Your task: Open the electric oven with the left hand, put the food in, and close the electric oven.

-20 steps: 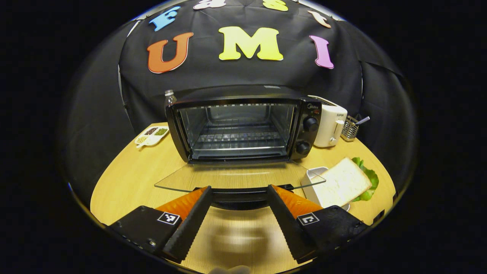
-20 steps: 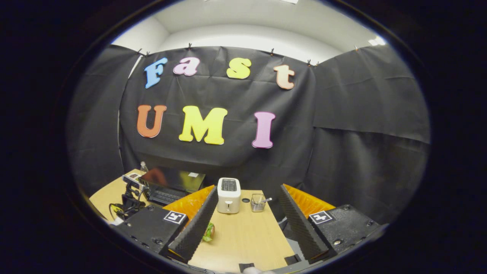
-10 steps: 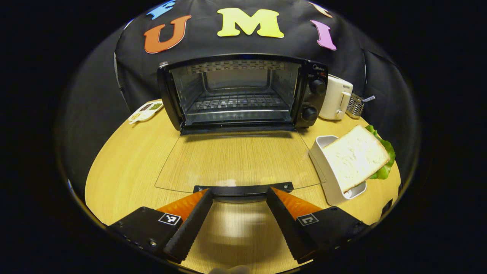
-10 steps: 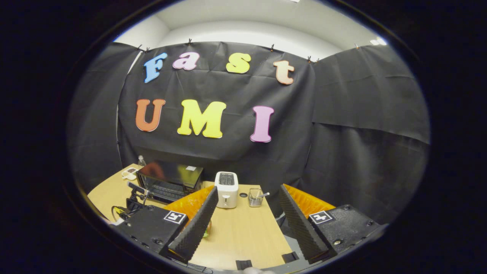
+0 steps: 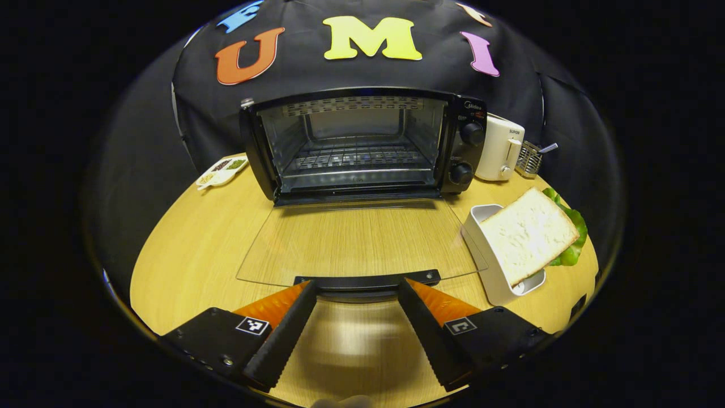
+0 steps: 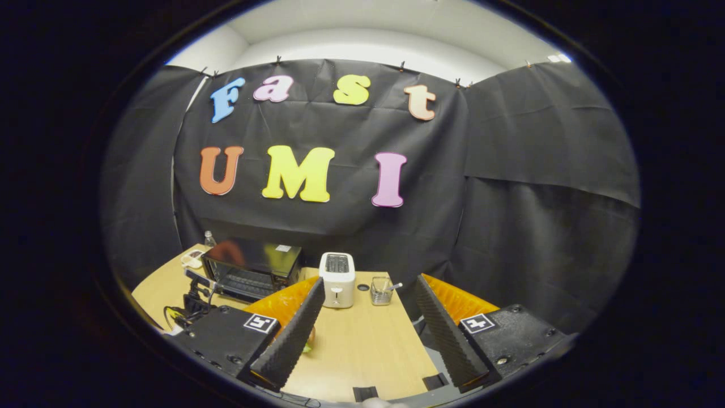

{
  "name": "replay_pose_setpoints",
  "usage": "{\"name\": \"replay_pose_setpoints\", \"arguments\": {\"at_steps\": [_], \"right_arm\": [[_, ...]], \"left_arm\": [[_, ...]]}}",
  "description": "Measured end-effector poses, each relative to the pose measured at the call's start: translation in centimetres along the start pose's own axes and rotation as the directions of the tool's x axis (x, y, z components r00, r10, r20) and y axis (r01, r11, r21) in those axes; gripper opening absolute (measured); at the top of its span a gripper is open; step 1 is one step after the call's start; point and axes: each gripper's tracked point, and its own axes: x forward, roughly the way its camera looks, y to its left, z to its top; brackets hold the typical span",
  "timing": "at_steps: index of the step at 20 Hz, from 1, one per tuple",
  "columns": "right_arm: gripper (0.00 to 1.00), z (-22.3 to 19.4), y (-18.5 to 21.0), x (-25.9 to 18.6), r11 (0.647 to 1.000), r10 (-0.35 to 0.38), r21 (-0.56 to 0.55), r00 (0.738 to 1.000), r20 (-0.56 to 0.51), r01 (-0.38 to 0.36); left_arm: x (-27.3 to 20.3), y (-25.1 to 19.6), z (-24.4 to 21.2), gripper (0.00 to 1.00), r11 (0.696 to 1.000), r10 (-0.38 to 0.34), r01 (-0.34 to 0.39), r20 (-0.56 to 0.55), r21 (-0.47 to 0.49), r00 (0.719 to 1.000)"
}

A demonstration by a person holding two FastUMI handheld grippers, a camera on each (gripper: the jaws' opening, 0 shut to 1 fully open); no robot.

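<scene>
Black electric oven (image 5: 362,144) with a wire rack inside stands at the far side of the round wooden table (image 5: 192,255), its glass door (image 5: 357,241) folded fully down and lying flat toward the near edge. By that, the opening step looks done and the loading step is next. The food, a slice of white bread (image 5: 529,233) over green lettuce (image 5: 569,249), rests tilted on a white rectangular dish (image 5: 495,272) just right of the open door.

Left gripper (image 5: 357,294) sits low at the near end of the door, pointing straight at the oven mouth; its fingers are spread apart, released, with the door's black handle bar (image 5: 367,280) lying between and just beyond their tips, seemingly not pressed by either.

Right gripper (image 6: 368,294) is held high and well back, aimed over the table's right part toward a white toaster (image 6: 337,279) and a small wire cutlery holder (image 6: 382,290); its fingers are also spread and hold nothing. Its view shows the oven (image 6: 252,273) farther left.

Next move probably calls for lowering a gripper to the bread, grasping it gently so it does not tear, and carrying it over the flat door onto the rack.
</scene>
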Motion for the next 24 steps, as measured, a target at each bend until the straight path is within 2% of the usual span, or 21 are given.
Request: {"name": "replay_pose_setpoints", "arguments": {"at_steps": [1, 2, 5, 6, 8, 9, 10, 15, 16, 17, 19, 20, 21, 22, 23, 24], "right_arm": [[1.00, 0.2, 0.1, 0.0, 1.000, 0.002, 0.001, 1.000, 0.006, -0.002], [0.95, 0.3, 0.3, 0.1, 1.000, 0.003, -0.001, 1.000, 0.010, -0.003], [0.95, -0.1, 0.6, 0.4, 1.000, 0.006, 0.000, 1.000, 0.004, -0.006], [1.00, -0.4, 0.7, 0.5, 1.000, 0.007, 0.000, 1.000, -0.003, -0.007], [1.00, -1.2, 1.1, 0.7, 1.000, 0.005, -0.004, 1.000, -0.016, -0.005], [1.00, -1.6, 1.4, 0.9, 1.000, 0.005, -0.006, 1.000, -0.024, -0.005], [0.95, -2.3, 1.6, 0.9, 1.000, 0.005, -0.006, 0.999, -0.036, -0.006], [0.96, -6.1, 3.9, 1.7, 0.999, 0.029, -0.013, 0.994, -0.102, -0.031], [1.00, -7.2, 4.6, 1.9, 0.999, 0.043, -0.013, 0.991, -0.123, -0.045], [0.95, -8.2, 5.2, 2.3, 0.998, 0.058, -0.013, 0.988, -0.144, -0.061], [0.96, -10.2, 6.6, 3.2, 0.995, 0.095, -0.003, 0.978, -0.187, -0.097], [1.00, -11.2, 7.3, 3.7, 0.993, 0.115, 0.002, 0.972, -0.203, -0.117], [1.00, -12.1, 7.9, 4.4, 0.991, 0.131, 0.002, 0.967, -0.220, -0.134], [0.96, -13.4, 8.5, 5.0, 0.988, 0.148, 0.006, 0.959, -0.242, -0.151], [1.00, -14.6, 9.0, 5.5, 0.986, 0.166, 0.015, 0.949, -0.269, -0.168], [0.96, -15.8, 9.7, 6.2, 0.982, 0.186, 0.026, 0.938, -0.292, -0.187]], "left_arm": [[-0.7, 0.1, 0.7, 0.96, 1.000, 0.000, 0.000, 0.020, -0.001, 1.000], [-1.5, 0.2, 1.5, 0.96, 1.000, 0.001, -0.001, 0.042, 0.000, 0.999], [-4.6, 0.5, 4.1, 0.96, 1.000, -0.011, 0.011, 0.135, -0.005, 0.991], [-6.1, 0.7, 5.1, 0.96, 1.000, -0.014, 0.016, 0.173, -0.011, 0.985], [-9.1, 1.3, 6.9, 0.96, 0.999, -0.020, 0.027, 0.230, -0.025, 0.973], [-10.7, 1.7, 7.8, 0.96, 0.999, -0.021, 0.031, 0.264, -0.033, 0.964], [-12.2, 2.1, 8.7, 0.96, 0.999, -0.023, 0.036, 0.291, -0.039, 0.956], [-19.9, 3.9, 13.5, 0.96, 0.998, -0.020, 0.043, 0.439, -0.042, 0.898], [-21.3, 4.0, 14.3, 0.96, 0.998, -0.020, 0.046, 0.460, -0.046, 0.888], [-22.4, 4.5, 15.0, 0.96, 0.998, -0.018, 0.047, 0.480, -0.048, 0.877], [-24.8, 5.3, 16.4, 0.95, 0.998, -0.009, 0.043, 0.516, -0.054, 0.856], [-25.9, 5.5, 17.0, 0.95, 0.998, -0.001, 0.036, 0.532, -0.054, 0.847], [-27.0, 6.0, 17.6, 0.95, 0.998, 0.014, 0.020, 0.549, -0.056, 0.836], [-28.2, 6.3, 18.2, 0.95, 0.999, 0.023, 0.007, 0.565, -0.051, 0.825], [-29.0, 6.5, 18.6, 0.95, 0.999, 0.029, 0.001, 0.576, -0.052, 0.817], [-29.9, 6.6, 19.1, 0.95, 0.999, 0.034, -0.004, 0.591, -0.052, 0.806]]}}
